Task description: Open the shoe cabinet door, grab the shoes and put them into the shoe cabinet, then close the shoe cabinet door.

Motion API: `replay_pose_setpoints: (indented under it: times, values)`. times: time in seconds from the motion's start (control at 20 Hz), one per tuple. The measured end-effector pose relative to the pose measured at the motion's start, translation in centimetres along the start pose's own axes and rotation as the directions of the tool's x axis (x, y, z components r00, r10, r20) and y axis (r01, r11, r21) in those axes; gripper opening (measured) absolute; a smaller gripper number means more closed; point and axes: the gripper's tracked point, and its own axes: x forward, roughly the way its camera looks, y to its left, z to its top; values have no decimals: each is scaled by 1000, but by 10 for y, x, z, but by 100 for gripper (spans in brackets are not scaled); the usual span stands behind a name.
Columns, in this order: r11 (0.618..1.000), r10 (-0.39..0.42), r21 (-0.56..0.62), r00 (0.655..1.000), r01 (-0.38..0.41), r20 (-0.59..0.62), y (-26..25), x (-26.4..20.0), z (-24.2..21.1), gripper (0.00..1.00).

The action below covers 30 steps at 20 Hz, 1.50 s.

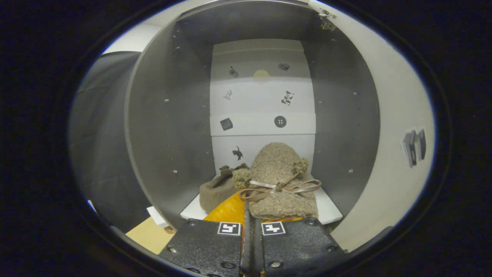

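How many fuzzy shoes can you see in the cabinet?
2. One fuzzy shoe with a bow sits on the cabinet floor just ahead of the nearly closed jaws of the gripper; the other shoe lies beside it, partly hidden.

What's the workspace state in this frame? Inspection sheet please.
Surface: white cabinet shelf, two shoes on it.
Job's things: fuzzy shoe with bow just ahead of the fingers; second shoe beside it, near the side wall; cabinet door swung open.
Clutter: small stickers on back panel.
Grippers: gripper fingers close together at the bow shoe's heel; grip unclear.
Cables: nothing seen.
Surroundings: wooden floor, hinge on the door.
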Motion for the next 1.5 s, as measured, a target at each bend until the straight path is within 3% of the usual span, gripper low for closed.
replay_pose_setpoints:
  times: [0.25,0.6,0.9,1.1,1.2,1.5]
  values:
    - [1000,-21,16,999,22,-24,-6,53,9,7]
    - [997,-55,35,985,62,-166,-17,119,-14,7]
    - [992,-94,48,942,116,-321,-26,141,-36,7]
    - [990,-110,37,897,139,-427,-27,151,-53,12]
    - [989,-106,45,892,140,-440,-26,151,-54,14]
    - [990,-85,67,906,123,-416,-13,127,-39,46]
